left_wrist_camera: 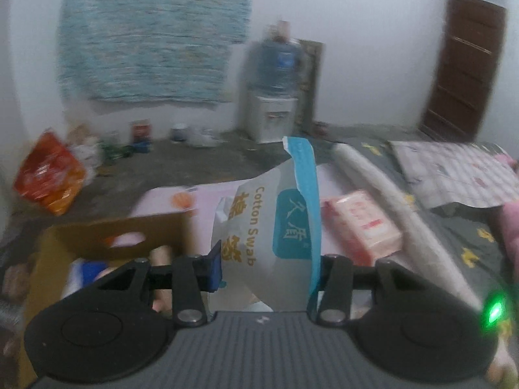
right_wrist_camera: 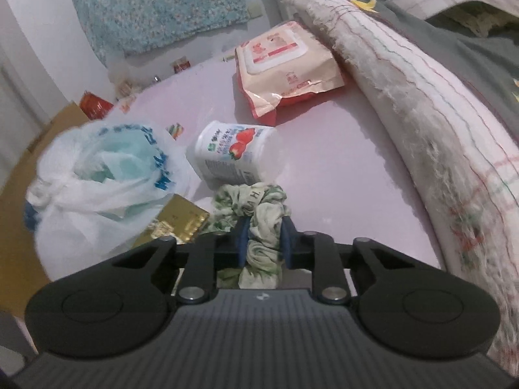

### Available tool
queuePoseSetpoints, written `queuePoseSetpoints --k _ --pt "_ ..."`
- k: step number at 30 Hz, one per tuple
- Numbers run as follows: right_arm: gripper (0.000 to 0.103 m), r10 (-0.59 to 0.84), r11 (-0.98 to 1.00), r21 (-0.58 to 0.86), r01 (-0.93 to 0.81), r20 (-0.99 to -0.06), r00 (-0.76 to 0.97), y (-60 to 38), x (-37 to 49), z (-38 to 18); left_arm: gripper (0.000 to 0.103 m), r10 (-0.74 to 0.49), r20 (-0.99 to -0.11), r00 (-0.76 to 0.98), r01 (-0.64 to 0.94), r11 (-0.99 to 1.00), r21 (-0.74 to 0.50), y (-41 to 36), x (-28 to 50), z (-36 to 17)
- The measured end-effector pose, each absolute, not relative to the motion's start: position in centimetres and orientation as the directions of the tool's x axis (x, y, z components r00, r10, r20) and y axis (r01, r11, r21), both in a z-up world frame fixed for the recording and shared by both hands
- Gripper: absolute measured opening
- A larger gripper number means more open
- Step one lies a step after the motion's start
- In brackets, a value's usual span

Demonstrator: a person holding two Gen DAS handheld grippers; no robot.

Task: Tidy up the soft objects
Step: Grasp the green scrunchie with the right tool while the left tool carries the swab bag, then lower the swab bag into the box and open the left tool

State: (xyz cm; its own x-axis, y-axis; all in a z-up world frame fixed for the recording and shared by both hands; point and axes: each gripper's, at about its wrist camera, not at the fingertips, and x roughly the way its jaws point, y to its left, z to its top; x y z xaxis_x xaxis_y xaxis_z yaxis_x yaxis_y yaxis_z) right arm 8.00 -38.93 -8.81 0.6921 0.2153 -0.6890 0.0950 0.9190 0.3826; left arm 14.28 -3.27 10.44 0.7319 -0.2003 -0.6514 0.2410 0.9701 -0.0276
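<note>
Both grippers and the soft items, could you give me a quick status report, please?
Left gripper shut on cotton swab bag, lifted near cardboard box. Right gripper shut on green floral scrunchie on table. Nothing blocking.

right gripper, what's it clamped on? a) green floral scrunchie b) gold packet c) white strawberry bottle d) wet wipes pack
a: in the right wrist view the right gripper has its blue pads pressed on the scrunchie; the bottle, wipes pack and gold packet lie free on the table.
</note>
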Motion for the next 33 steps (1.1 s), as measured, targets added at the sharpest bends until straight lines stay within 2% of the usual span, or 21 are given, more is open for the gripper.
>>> queuePoseSetpoints --k 4,9,15,22,25,27,29,33 --pt "0.017 0.217 0.907 0.410 0.097 -0.652 0.727 -39.8 5.7 -7.1 0.047 -0.106 -0.675 0.730 0.133 0.991 -0.011 2.1 11.9 9.7" --pt "0.017 0.240 0.882 0.461 0.098 -0.619 0.747 -40.8 2.8 -5.2 0.047 -0.049 -0.722 0.690 0.055 0.998 -0.016 8.2 10.0 7.6" --pt "0.017 0.283 0.858 0.508 0.080 -0.596 0.751 -40.1 0.6 -3.4 0.047 0.069 -0.791 0.607 0.042 0.992 0.118 12.4 9.0 3.3" --pt "0.017 0.343 0.850 0.526 -0.003 -0.550 0.761 -36.9 0.5 -0.2 0.048 0.117 -0.879 0.462 0.105 0.977 0.185 14.0 8.8 -1.7" --pt "0.018 0.369 0.847 0.531 -0.036 -0.538 0.758 -35.3 0.8 0.5 0.051 0.113 -0.904 0.413 0.095 0.981 0.166 14.9 8.9 -3.3" --pt "0.018 0.385 0.843 0.535 -0.048 -0.538 0.750 -34.5 1.0 0.7 0.064 0.095 -0.910 0.403 0.086 0.986 0.141 15.4 8.7 -3.6" --pt "0.018 0.395 0.843 0.536 -0.056 -0.543 0.741 -33.8 1.1 0.9 0.073 0.068 -0.911 0.407 0.072 0.992 0.106 15.9 8.5 -3.3" --pt "0.019 0.393 0.851 0.522 -0.059 -0.557 0.732 -33.0 1.1 1.3 0.087 0.030 -0.886 0.462 0.053 0.997 0.061 16.7 7.4 -1.3"
